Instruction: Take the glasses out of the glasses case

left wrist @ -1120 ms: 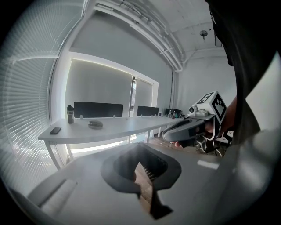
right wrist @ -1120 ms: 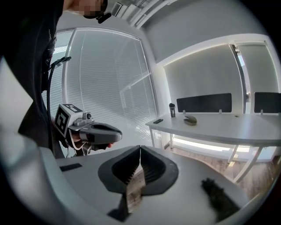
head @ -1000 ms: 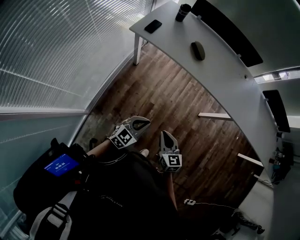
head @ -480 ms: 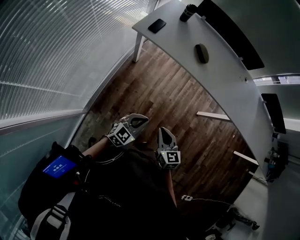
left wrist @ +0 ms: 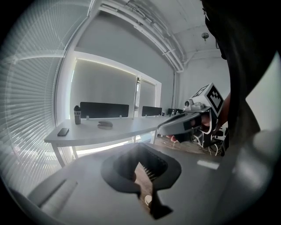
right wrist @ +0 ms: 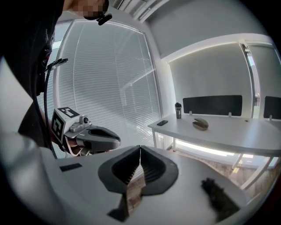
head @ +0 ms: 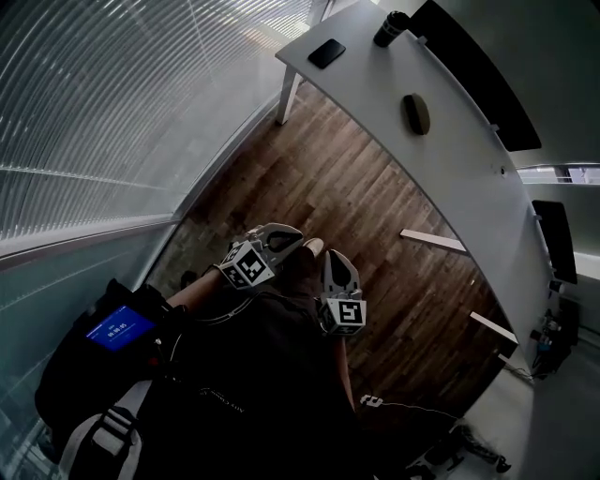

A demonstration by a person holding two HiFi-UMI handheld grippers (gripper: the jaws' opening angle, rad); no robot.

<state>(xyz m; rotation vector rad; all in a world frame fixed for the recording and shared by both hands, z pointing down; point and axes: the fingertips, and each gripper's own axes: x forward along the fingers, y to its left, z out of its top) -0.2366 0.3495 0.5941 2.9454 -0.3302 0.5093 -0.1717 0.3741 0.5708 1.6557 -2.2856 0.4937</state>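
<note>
Across a stretch of wooden floor (head: 375, 216), at about 1 o'clock from the person in the head view, the glasses case (head: 416, 113) lies on a long white tabletop (head: 469, 178), well apart from both tools and untouched. The left hand-held gripper (head: 292, 234) and the right hand-held gripper (head: 330, 255) hang side by side at the person's waist, both pointing toward the tabletop and a little downward. In each gripper's own view the ribbed pads meet at the tip with nothing but floor showing behind them, so both are closed and carry nothing. The case, an olive oval that looks closed, rests with its long axis roughly along the length of the tabletop, from about 11 to 5 o'clock in the head view. From the grippers' low angle it therefore presents broadside, its length running 9 to 3 o'clock. Farther along the tabletop, at about 10 o'clock from the case, stand a dark bottle (head: 391, 28) and a flat phone (head: 327, 52), both clear of it. The left gripper view places the case up toward 10 o'clock of its pads, and the right gripper view up toward 1 o'clock, so the case sits between the two lines of aim. Neither hand is clearly nearer, though the right seems a shade closer. The step in hand appears to be the approach, and the task proper has yet to begin: the whole gap across the floor must be closed, and closed jaws opened, before the broadside case can be steadied and its lid lifted.
</note>
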